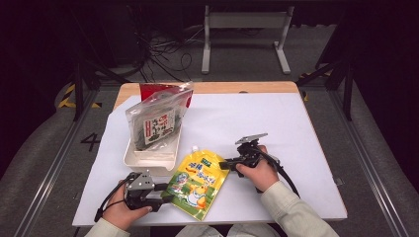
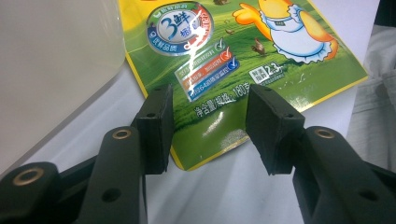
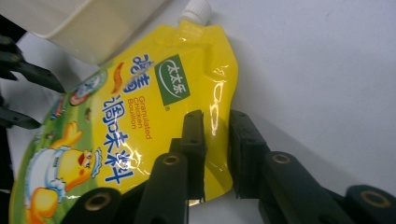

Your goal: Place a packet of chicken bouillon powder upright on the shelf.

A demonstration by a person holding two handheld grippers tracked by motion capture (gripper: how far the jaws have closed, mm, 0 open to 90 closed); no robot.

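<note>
Going L to R: on the far L part of the white table (image 1: 276, 123) sits a cream tray (image 1: 150, 157), w/ a clear bag of dark stuff (image 1: 157, 121) leaning up in it and a red pack (image 1: 158, 90) behind the bag. Near the front edge, the left gripper (image 1: 167, 193) lies low in the person's L hand, pointing R at the yellow pouch (image 1: 197, 183). In the left gripper view the two black pads (image 2: 156, 126) stand apart over the green bottom corner of the pouch (image 2: 243, 65); the pouch lies flat on the table under them and I can't see the pads pressing it, so that gripper is let go, not grabbing. The pouch is in the middle front of the table, just R of the tray, flat, w/ its white cap (image 1: 195, 147) pointing away from the person and a cartoon duck on its front. Next, on the R, the right gripper (image 1: 222, 164) points L at the pouch's upper R edge. In the right gripper view its pads (image 3: 194, 140) are close together w/ the yellow edge of the pouch (image 3: 140, 107) pinched between them, so it's gripping the pouch. The tray (image 3: 88, 23) is just beside the pouch's top.
</note>
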